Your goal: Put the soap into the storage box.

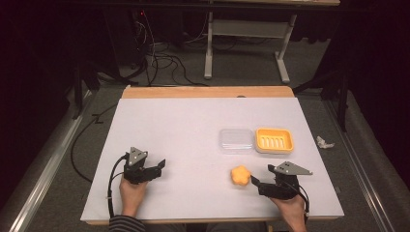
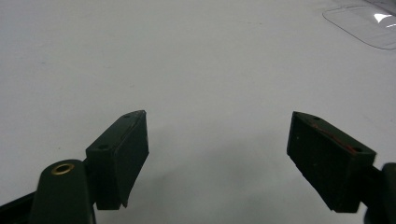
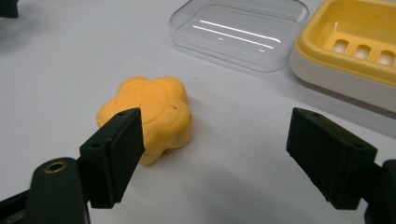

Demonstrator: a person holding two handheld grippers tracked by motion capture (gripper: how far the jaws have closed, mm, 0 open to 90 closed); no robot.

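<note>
At the white table, I held the right gripper just beside the flower-shaped orange soap, which lay on the tabletop a little nearer me than the clear lid and the yellow soap dish. Measured from the soap, that gripper sat close on its right, jaws wide apart and holding nothing; in the right gripper view the soap sat off-centre, behind the left jaw rather than between the two. Roundish, it offered no long axis. My left gripper stood well apart, also open and empty.
</note>
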